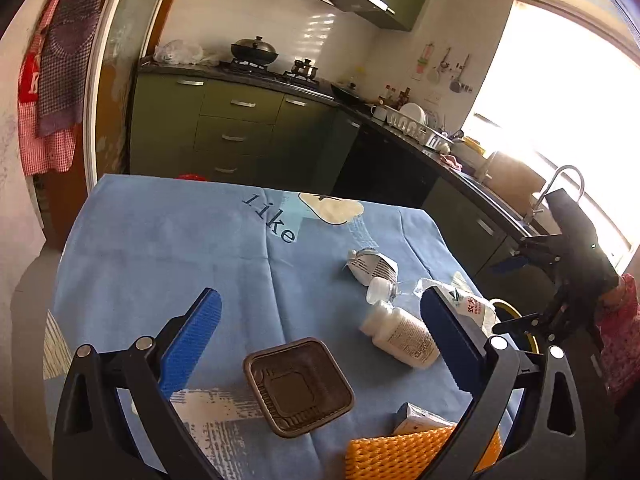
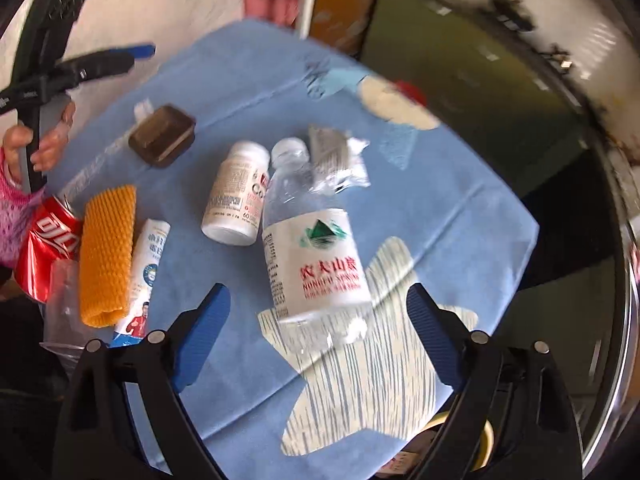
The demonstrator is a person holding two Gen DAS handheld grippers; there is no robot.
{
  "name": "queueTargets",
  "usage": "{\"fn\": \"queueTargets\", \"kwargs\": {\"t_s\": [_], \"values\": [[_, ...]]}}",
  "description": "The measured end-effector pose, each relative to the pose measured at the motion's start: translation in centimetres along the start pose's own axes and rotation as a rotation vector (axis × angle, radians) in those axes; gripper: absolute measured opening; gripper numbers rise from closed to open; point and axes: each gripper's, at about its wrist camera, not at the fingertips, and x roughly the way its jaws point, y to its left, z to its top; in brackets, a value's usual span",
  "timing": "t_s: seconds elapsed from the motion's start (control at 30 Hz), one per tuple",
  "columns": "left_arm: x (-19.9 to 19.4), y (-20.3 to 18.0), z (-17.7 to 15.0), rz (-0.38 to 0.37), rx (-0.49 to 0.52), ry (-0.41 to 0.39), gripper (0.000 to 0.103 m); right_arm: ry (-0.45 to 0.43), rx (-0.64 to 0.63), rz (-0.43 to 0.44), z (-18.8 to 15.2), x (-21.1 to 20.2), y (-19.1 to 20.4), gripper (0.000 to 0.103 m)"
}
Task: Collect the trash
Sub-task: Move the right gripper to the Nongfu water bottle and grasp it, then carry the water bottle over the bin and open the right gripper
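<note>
1. Left wrist view: the left tool (image 1: 320,344) hangs spread wide and empty over the blue-clothed counter (image 1: 160,248). A dark brown square plastic tray (image 1: 298,386) lies between its fingers, untouched. A white pill bottle (image 1: 400,334) lies beside it, an orange foam net (image 1: 396,454) nearer.

2. Right wrist view: the right tool (image 2: 318,338) is spread, gripping nothing. A clear plastic water bottle (image 2: 314,240) lies on the cloth between its fingers, apart from both. A crushed red soda can (image 2: 46,246) rests at the counter's left edge.
</note>
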Motion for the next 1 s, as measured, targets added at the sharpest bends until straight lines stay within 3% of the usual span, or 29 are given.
{"fn": "queueTargets", "kwargs": {"t_s": [0.23, 0.43, 0.53, 1.0], "values": [[0.7, 1.1, -0.8, 0.011, -0.042, -0.016, 0.098, 0.196, -0.123, -0.006, 3.2, 6.2, 1.4, 0.085], [1.1, 0.5, -1.2, -0.007, -0.034, 0.011, 0.098, 0.237, -0.138, -0.001, 3.9, 8.1, 1.7, 0.081], [1.3, 0.2, -1.4, -0.009, -0.029, 0.019, 0.098, 0.262, -0.136, 0.001, 3.9, 8.7, 1.5, 0.064], [1.2, -0.2, -1.6, -0.002, -0.032, 0.018, 0.098, 0.156, -0.048, -0.016, 0.9, 5.5, 1.4, 0.062]]}}
